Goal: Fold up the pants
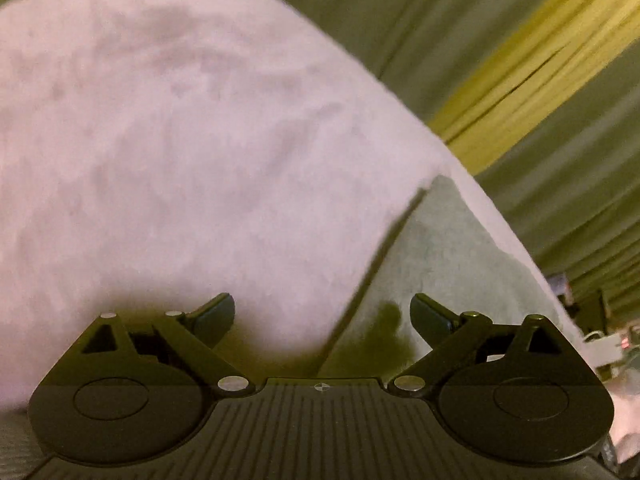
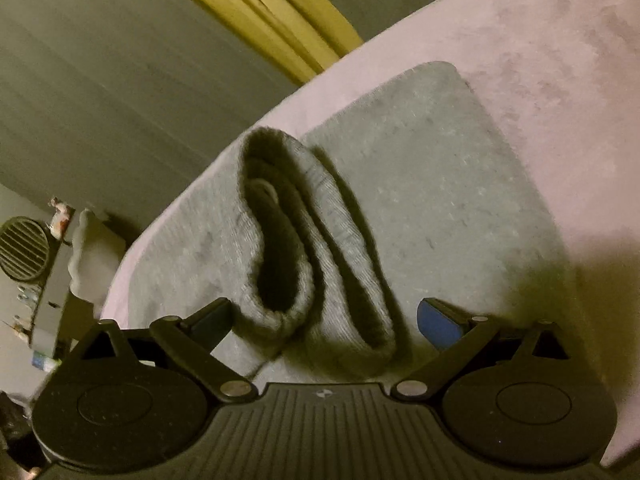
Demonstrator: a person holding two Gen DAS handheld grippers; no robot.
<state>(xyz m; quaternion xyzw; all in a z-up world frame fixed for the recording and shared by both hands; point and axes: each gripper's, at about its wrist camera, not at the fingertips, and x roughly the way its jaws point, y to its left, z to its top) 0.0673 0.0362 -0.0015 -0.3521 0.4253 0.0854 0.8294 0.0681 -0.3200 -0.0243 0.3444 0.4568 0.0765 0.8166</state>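
The grey pants [image 2: 420, 208] lie flat on a pale pink fleece surface [image 2: 552, 60]. A ribbed cuff end [image 2: 304, 248] stands curled up in loops just ahead of my right gripper [image 2: 324, 320], which is open, its fingers on either side of the cuff, not closed on it. In the left wrist view a corner of the grey pants [image 1: 444, 264] lies at the right on the pink surface [image 1: 180, 140]. My left gripper [image 1: 322, 316] is open and empty, low over the surface beside that corner.
Grey-green curtains with a yellow band [image 1: 532, 60] hang behind the surface; they also show in the right wrist view [image 2: 272, 12]. A round vent or fan [image 2: 24, 248] and small cluttered items sit off the surface's left edge.
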